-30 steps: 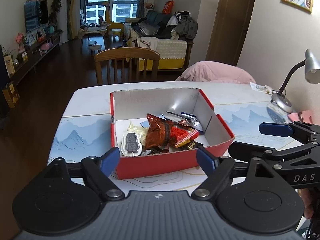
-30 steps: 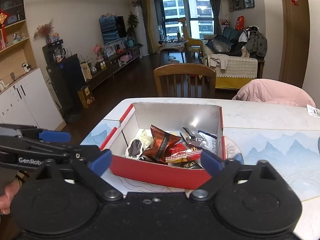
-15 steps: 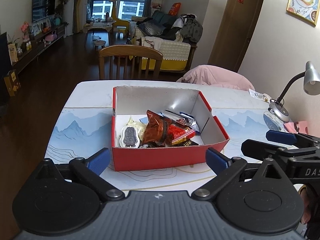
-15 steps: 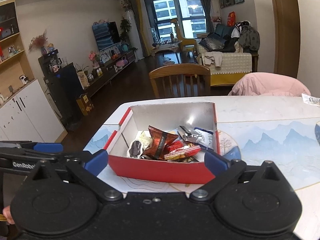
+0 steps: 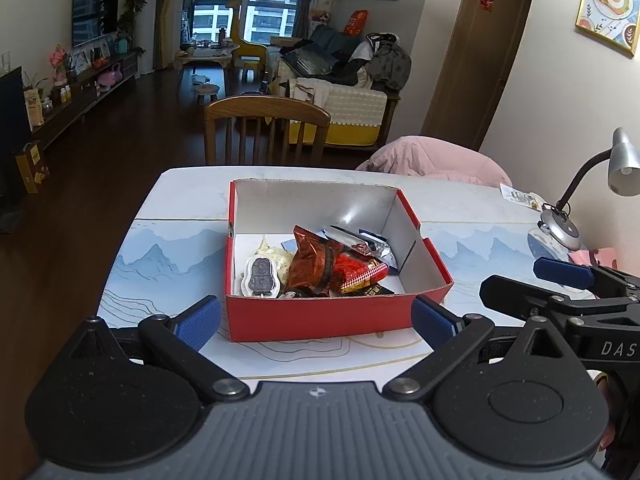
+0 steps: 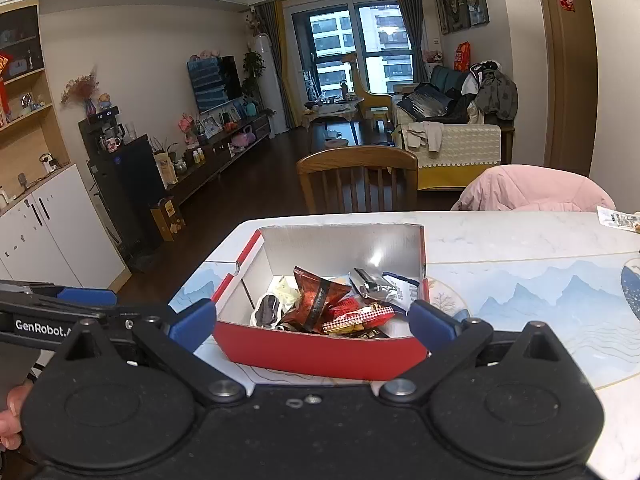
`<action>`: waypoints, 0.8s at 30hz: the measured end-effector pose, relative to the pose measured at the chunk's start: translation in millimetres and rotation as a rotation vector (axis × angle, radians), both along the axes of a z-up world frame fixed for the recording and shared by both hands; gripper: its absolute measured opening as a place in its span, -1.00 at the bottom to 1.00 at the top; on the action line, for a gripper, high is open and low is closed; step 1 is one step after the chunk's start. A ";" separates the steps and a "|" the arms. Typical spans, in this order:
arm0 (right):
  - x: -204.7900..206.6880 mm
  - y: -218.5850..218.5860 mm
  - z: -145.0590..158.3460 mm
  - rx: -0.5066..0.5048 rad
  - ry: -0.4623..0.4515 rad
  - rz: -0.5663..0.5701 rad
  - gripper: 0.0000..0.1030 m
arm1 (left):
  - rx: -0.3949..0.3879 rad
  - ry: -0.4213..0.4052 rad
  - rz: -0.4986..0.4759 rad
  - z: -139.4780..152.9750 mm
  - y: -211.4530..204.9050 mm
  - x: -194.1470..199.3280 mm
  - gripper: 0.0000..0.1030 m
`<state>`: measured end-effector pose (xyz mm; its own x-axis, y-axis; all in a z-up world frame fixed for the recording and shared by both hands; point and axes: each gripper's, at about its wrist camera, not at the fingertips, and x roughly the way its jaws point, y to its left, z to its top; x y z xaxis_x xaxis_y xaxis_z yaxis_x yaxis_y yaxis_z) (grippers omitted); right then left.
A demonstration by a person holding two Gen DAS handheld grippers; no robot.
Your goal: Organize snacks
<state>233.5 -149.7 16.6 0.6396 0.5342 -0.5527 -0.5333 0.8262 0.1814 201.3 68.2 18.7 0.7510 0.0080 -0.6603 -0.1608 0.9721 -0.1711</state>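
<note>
Looking down along the left gripper (image 5: 316, 322), I see its blue-padded jaws spread wide with nothing between them, hovering just short of the near wall of the red box (image 5: 320, 318), which sits on the white table (image 5: 180, 200) with its blue mountain print. The right gripper (image 6: 312, 322) is likewise apart and empty, its pads standing either side of the box's near edge without touching it, and from the left view I can see it reaching in from the right side, well clear of the box. Inside the box the snacks are heaped toward the near half: a dark reddish-brown packet (image 5: 314, 262) standing up in the middle, a red checkered packet (image 5: 360, 272) leaning beside it on the right, a silver foil packet (image 5: 352, 240) behind those, a white wrapper with a dark figure-shaped sweet (image 5: 260, 276) on the left, and a black packet (image 5: 376, 290) low against the front wall, mostly hidden. The far half of the box floor is bare white card. Beyond the table stands a wooden chair (image 5: 266, 128), a pink jacket (image 5: 432, 158) is draped at the far right corner, and a silver desk lamp (image 5: 616, 160) rises at the right edge. A small printed wrapper (image 5: 518, 196) lies alone on the table near the lamp's base, well apart from the box.
</note>
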 end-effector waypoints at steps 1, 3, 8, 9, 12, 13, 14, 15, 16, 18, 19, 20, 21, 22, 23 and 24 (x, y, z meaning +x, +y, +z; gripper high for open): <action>-0.3 0.1 1.0 0.002 0.001 0.001 0.99 | 0.001 0.000 0.000 0.4 -0.6 -0.6 0.98; -1.0 0.6 1.9 -0.002 -0.003 0.004 0.99 | 0.005 -0.002 -0.001 1.2 -1.1 -1.3 0.98; -2.5 1.2 4.7 -0.009 -0.009 0.008 0.99 | 0.012 -0.011 -0.003 5.7 -4.2 -2.9 0.98; -2.5 0.5 4.9 -0.007 -0.009 0.007 0.99 | 0.016 -0.014 -0.002 6.5 -5.0 -3.3 0.98; -2.5 -0.6 6.4 -0.002 -0.011 0.005 0.99 | 0.018 -0.018 -0.003 8.2 -6.5 -3.6 0.98; -2.8 -1.4 6.4 -0.001 -0.011 0.005 0.99 | 0.019 -0.020 -0.003 8.8 -7.1 -4.0 0.98; -3.2 -1.9 7.0 -0.001 -0.013 0.006 0.99 | 0.021 -0.021 -0.004 9.6 -8.5 -4.3 0.98; -3.4 -2.4 7.4 0.000 -0.016 0.005 0.99 | 0.019 -0.021 -0.006 10.3 -9.2 -4.6 0.98; -3.5 -2.4 8.0 0.002 -0.017 0.005 0.99 | 0.016 -0.022 -0.009 11.1 -9.8 -4.8 0.98; -3.5 -3.1 9.3 0.013 -0.017 0.001 0.99 | 0.023 -0.027 -0.013 12.7 -11.8 -5.4 0.98; -2.8 -3.2 9.2 0.018 -0.015 0.000 0.99 | 0.027 -0.031 -0.013 13.1 -12.6 -5.8 0.98; -2.4 -3.6 9.3 0.021 -0.014 0.000 0.99 | 0.029 -0.035 -0.013 14.1 -12.6 -6.5 0.98; -2.5 -3.6 9.6 0.022 -0.014 -0.001 0.99 | 0.029 -0.038 -0.014 14.6 -12.5 -6.8 0.98; -2.6 -3.5 9.8 0.020 -0.016 -0.003 0.99 | 0.028 -0.040 -0.014 15.4 -11.9 -7.4 0.98; -2.3 -4.0 10.0 0.019 -0.016 -0.004 0.99 | 0.027 -0.043 -0.014 16.0 -11.5 -8.0 0.98; -2.4 -3.9 10.3 0.019 -0.016 -0.004 1.00 | 0.027 -0.046 -0.013 16.9 -10.9 -8.5 0.98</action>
